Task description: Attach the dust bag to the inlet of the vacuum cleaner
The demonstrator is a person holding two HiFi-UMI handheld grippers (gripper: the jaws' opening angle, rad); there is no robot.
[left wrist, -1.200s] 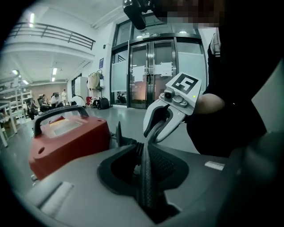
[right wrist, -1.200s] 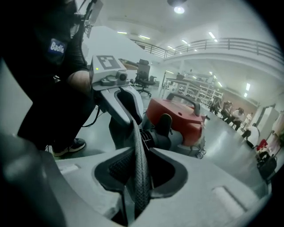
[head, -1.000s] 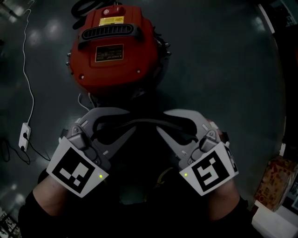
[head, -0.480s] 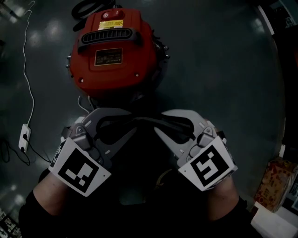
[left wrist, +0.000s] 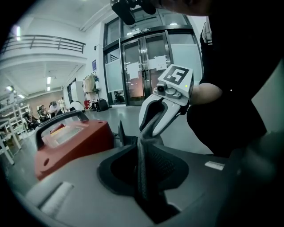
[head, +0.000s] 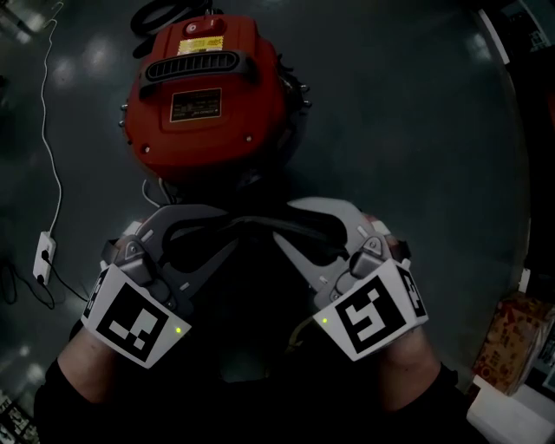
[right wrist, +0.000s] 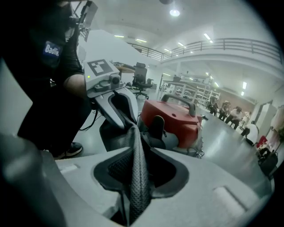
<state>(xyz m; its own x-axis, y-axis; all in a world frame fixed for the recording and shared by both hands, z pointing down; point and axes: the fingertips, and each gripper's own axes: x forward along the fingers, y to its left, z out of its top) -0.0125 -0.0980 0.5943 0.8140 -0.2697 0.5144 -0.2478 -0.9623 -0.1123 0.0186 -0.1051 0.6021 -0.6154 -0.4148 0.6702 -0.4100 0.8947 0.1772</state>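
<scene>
A red vacuum cleaner stands on the floor ahead of me, also visible in the left gripper view and the right gripper view. Just below it a dark mesh dust bag is stretched as a band between both grippers; the rest of the bag hangs in shadow. My left gripper is shut on the dust bag's fabric. My right gripper faces it and pinches the same fabric; its jaws have just been opening, with the fabric still between them. The vacuum's inlet is hidden.
A white power strip and its thin cable lie on the floor at the left. A black hose curls behind the vacuum. A cardboard box sits at the right edge. People stand far off.
Both grippers have shifted slightly left in the head view, and the vacuum sits a little higher in it. The bag's band stays stretched between the jaws.
</scene>
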